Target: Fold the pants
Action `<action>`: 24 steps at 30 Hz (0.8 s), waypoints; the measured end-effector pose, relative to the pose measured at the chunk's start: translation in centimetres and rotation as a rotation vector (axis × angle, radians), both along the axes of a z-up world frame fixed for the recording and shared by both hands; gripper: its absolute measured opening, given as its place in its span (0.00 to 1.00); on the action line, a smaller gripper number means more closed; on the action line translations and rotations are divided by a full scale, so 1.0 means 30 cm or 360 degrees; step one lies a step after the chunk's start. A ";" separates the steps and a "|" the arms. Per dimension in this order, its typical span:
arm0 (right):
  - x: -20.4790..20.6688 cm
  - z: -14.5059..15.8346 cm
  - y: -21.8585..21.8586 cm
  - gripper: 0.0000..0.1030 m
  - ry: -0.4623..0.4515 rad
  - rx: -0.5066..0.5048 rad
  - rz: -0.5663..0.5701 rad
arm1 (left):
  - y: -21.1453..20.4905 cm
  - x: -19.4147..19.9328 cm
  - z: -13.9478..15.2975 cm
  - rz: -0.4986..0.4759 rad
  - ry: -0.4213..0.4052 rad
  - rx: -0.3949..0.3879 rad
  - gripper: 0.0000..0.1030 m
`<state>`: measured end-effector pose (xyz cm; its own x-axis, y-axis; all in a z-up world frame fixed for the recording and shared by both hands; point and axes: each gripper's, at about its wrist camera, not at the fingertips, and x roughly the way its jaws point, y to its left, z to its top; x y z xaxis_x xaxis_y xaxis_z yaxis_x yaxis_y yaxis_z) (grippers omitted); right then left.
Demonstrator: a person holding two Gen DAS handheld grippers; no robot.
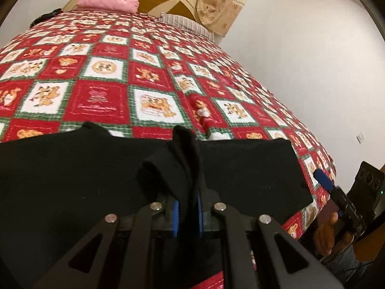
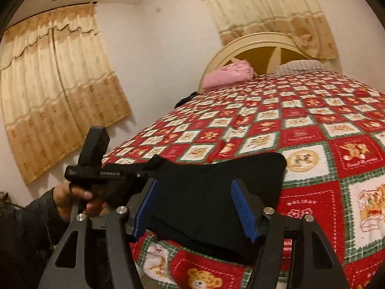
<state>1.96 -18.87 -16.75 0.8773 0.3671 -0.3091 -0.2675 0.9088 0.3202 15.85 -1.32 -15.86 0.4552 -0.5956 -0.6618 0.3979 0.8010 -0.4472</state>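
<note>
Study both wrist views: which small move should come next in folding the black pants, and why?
Probably bring the right gripper down and close its jaws on the black pants. The left gripper already pinches a bunched fold, while the right jaws stand open over the cloth on the quilt.

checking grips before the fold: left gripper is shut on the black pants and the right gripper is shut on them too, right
Not quite. The left gripper is shut on the black pants, but the right gripper is open, its jaws apart around the cloth, as the right wrist view shows.
</note>
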 end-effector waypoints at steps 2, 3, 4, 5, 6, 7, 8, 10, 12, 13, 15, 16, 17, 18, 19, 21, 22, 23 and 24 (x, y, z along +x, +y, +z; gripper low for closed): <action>0.023 -0.019 0.013 0.62 0.0067 -0.0020 0.0023 | 0.010 0.003 -0.009 -0.0001 0.0015 0.0000 0.12; 0.038 -0.033 0.016 0.62 0.0119 -0.0033 0.0032 | 0.010 0.005 -0.016 0.0001 0.0027 0.0006 0.12; 0.060 -0.055 0.022 0.62 0.0195 -0.0072 0.0012 | 0.008 0.005 -0.026 0.0003 0.0036 0.0019 0.12; 0.079 -0.071 0.026 0.62 0.0252 -0.0106 -0.0015 | 0.005 0.005 -0.033 0.0007 0.0044 0.0034 0.12; 0.101 -0.095 0.026 0.62 0.0328 -0.0132 -0.0020 | 0.004 0.005 -0.041 0.0015 0.0050 0.0049 0.12; 0.113 -0.113 0.027 0.63 0.0369 -0.0148 -0.0009 | 0.006 0.004 -0.047 0.0024 0.0052 0.0058 0.15; 0.115 -0.119 0.029 0.63 0.0367 -0.0170 -0.0002 | 0.007 0.005 -0.053 0.0036 0.0051 0.0072 0.16; 0.109 -0.113 0.029 0.63 0.0353 -0.0183 0.0006 | 0.014 0.005 -0.059 0.0052 0.0048 0.0068 0.18; 0.105 -0.114 0.025 0.63 0.0354 -0.0175 0.0002 | 0.018 0.003 -0.056 0.0060 0.0045 0.0064 0.21; 0.102 -0.109 0.027 0.63 0.0355 -0.0173 -0.0008 | 0.018 -0.001 -0.053 0.0061 0.0034 0.0077 0.23; 0.091 -0.079 0.033 0.63 0.0350 -0.0184 -0.0061 | 0.016 -0.015 -0.038 0.0066 -0.0009 0.0123 0.31; 0.086 -0.055 0.037 0.63 0.0322 -0.0201 -0.0091 | 0.015 -0.024 -0.032 0.0077 -0.0040 0.0174 0.42; 0.076 -0.026 0.042 0.63 0.0270 -0.0228 -0.0132 | 0.016 -0.034 -0.024 0.0097 -0.0083 0.0229 0.47; 0.072 -0.003 0.047 0.63 0.0241 -0.0253 -0.0161 | 0.022 -0.042 -0.017 0.0117 -0.0125 0.0263 0.56; 0.075 0.015 0.056 0.63 0.0237 -0.0291 -0.0185 | 0.032 -0.049 -0.012 0.0139 -0.0154 0.0280 0.63; 0.091 0.021 0.082 0.63 0.0299 -0.0380 -0.0219 | 0.054 -0.049 -0.015 0.0179 -0.0165 0.0298 0.67; 0.096 0.014 0.099 0.63 0.0315 -0.0428 -0.0232 | 0.065 -0.047 -0.021 0.0188 -0.0159 0.0300 0.67; 0.103 0.001 0.116 0.63 0.0337 -0.0474 -0.0240 | 0.072 -0.045 -0.027 0.0192 -0.0150 0.0296 0.68; 0.113 -0.017 0.131 0.63 0.0375 -0.0519 -0.0248 | 0.077 -0.044 -0.033 0.0198 -0.0146 0.0296 0.68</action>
<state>5.36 -14.93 -17.26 0.8060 0.0854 -0.5857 -0.0727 0.9963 0.0453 14.52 0.99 -16.85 0.5807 -0.4029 -0.7075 0.3230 0.9117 -0.2541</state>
